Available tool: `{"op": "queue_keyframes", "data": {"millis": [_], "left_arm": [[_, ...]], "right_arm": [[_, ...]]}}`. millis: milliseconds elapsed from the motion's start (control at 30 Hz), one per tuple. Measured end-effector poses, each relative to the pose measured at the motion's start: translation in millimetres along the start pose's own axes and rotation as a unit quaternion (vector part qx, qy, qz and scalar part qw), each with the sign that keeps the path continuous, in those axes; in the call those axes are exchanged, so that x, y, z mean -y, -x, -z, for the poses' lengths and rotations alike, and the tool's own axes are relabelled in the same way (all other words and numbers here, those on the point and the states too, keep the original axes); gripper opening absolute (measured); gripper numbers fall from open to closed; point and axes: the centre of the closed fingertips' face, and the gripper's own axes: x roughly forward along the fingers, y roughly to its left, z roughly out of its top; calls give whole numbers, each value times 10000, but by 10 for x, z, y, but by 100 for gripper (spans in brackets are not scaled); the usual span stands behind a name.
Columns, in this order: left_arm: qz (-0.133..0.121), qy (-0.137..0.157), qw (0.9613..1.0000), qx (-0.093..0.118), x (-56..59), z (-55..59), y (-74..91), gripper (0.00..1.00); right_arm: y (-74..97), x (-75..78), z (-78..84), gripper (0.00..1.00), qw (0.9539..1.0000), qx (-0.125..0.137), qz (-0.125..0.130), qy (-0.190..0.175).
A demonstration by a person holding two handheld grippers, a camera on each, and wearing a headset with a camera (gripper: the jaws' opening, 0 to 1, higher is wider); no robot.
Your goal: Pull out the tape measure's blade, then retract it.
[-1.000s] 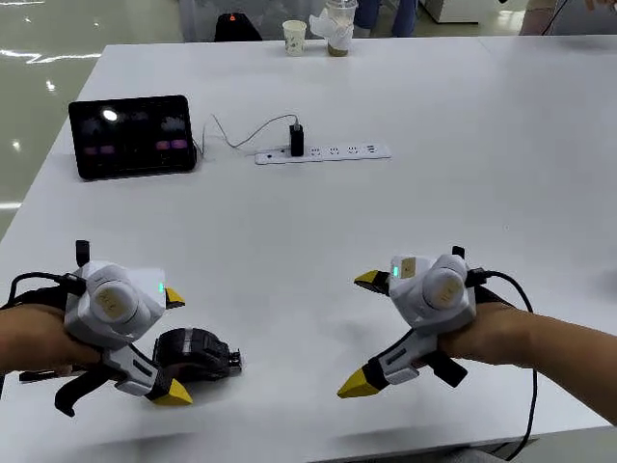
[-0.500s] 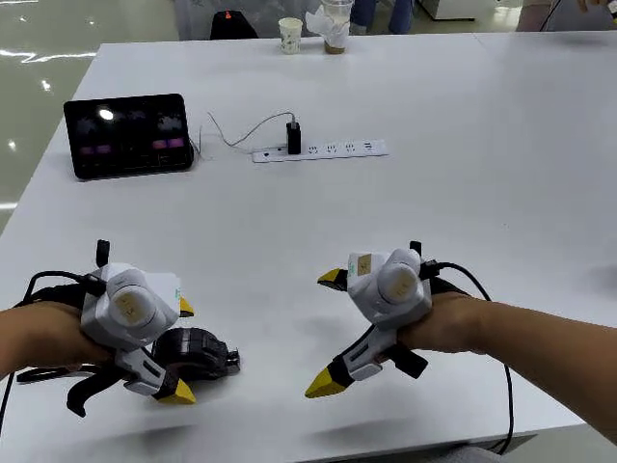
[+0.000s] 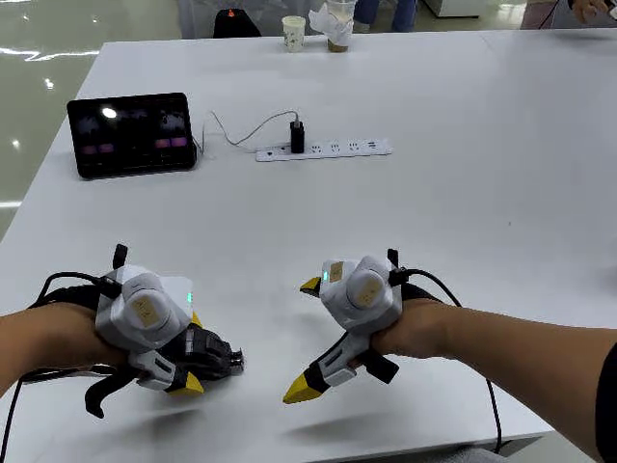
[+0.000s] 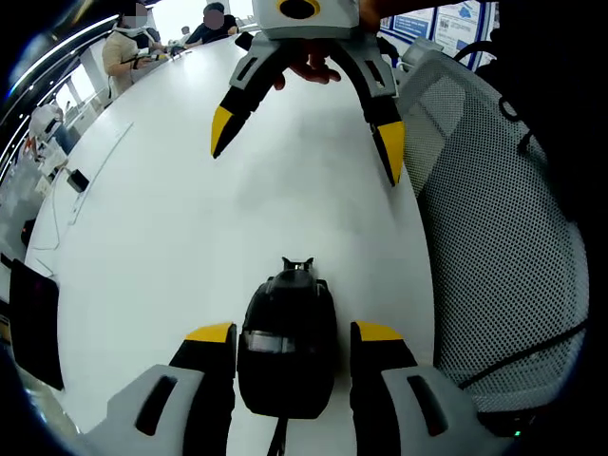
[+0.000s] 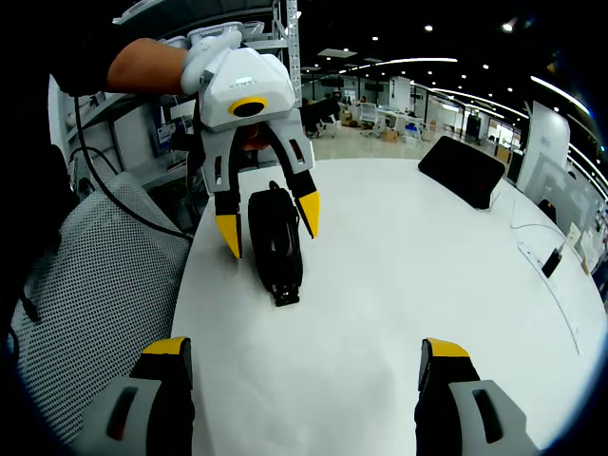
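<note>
Now we find tape measure (image 5: 275, 237) on table (image 3: 434, 193) between jaws of left tool (image 4: 295, 334), apart, unclamped; long axis and blade hook (image 4: 297, 263) point toward right tool (image 3: 304, 338), jaws wide apart, nearer hook.

One tape measure (image 3: 214, 353), two claws (image 3: 191, 351) (image 3: 303, 338)

Open-plan office/lab space: big white table (image 3: 434, 145) w/ tablet (image 3: 131, 134), power strip (image 3: 328, 149) and paper cup (image 3: 294, 32) on it. Mesh office chair (image 4: 503, 209) beside it. Bkgd — more desks (image 5: 380, 119), ceiling light rows (image 5: 418, 62), glossy floor (image 3: 39, 39).
</note>
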Motion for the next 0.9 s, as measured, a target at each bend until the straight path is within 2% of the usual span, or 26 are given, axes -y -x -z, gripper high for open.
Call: {"op": "queue_keyframes", "data": {"millis": [33,67,167,433,600,733,900], "left_arm": [[-289,-77,9995,-76,-98,14,-5,36],[-109,-123,9999,-35,-41,-10,-28,33],[-167,-66,9998,-121,-56,13,-12,33],[-206,-71,9997,-149,-51,15,-5,33],[-246,-68,9996,-85,-48,13,1,33],[-258,-38,9996,-56,-50,12,-6,33],[-271,-34,9996,-32,-50,16,-9,33]], "right_arm": [[-15,-1,-11,99,10000,-5,-4,20],[-21,-2,-19,99,10000,-6,-13,39],[-45,1,-52,99,10000,7,-33,72],[-124,2,-75,99,9999,-1,-44,103],[-222,9,-57,99,10000,17,32,10],[-301,-32,-43,99,10000,-62,-43,-18],[-392,-62,-123,99,9999,-21,-114,5]]}}
